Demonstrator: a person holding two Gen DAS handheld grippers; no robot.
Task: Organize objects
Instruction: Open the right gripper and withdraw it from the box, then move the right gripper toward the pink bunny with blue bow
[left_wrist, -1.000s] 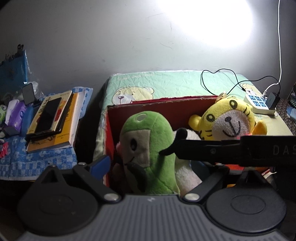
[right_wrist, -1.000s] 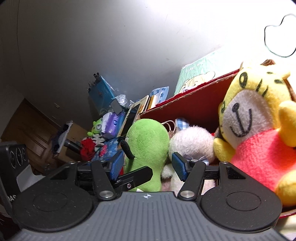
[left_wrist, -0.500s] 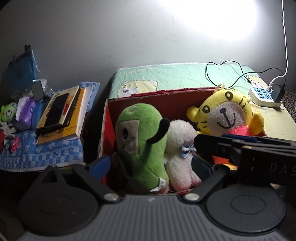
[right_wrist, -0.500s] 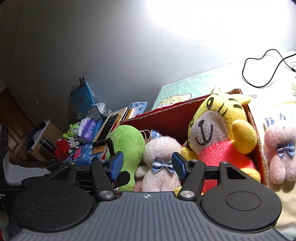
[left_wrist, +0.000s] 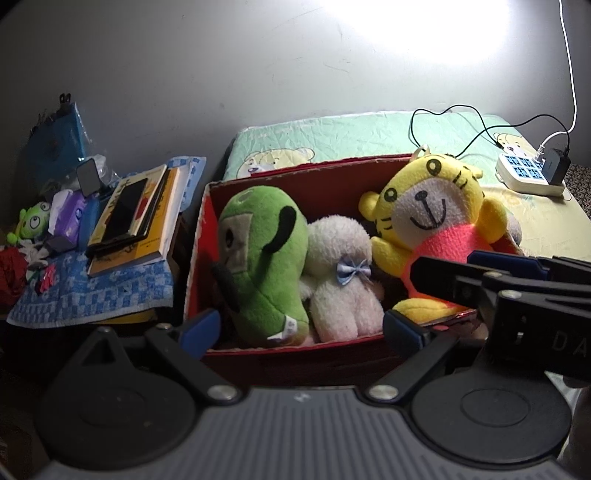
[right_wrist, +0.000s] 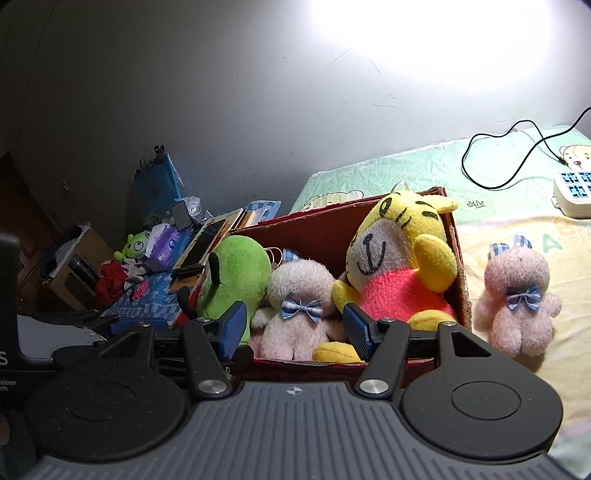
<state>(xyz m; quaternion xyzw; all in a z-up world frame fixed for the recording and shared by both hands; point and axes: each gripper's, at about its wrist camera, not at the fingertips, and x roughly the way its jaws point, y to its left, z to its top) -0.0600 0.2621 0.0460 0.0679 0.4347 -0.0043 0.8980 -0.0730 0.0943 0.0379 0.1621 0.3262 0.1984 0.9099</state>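
A red cardboard box (left_wrist: 332, 173) (right_wrist: 314, 225) on the bed holds a green plush (left_wrist: 262, 254) (right_wrist: 236, 277), a white plush with a blue bow (left_wrist: 340, 273) (right_wrist: 299, 306) and a yellow tiger plush (left_wrist: 436, 218) (right_wrist: 399, 266). A pink plush with a blue bow (right_wrist: 517, 295) sits on the bed to the right of the box. My left gripper (left_wrist: 301, 328) is open and empty in front of the box. My right gripper (right_wrist: 293, 325) is open and empty near the box's front; it also shows at the right of the left wrist view (left_wrist: 480, 284).
A side table with a blue checked cloth (left_wrist: 92, 291) holds books (left_wrist: 136, 218), a phone, tissues and a small green toy (left_wrist: 31, 221). A power strip (left_wrist: 532, 173) with cables lies on the bed (left_wrist: 351, 133) at the back right, against the wall.
Both grippers have pulled back from the box and away from the plush toys. The pink plush on the bed has come into the right wrist view.
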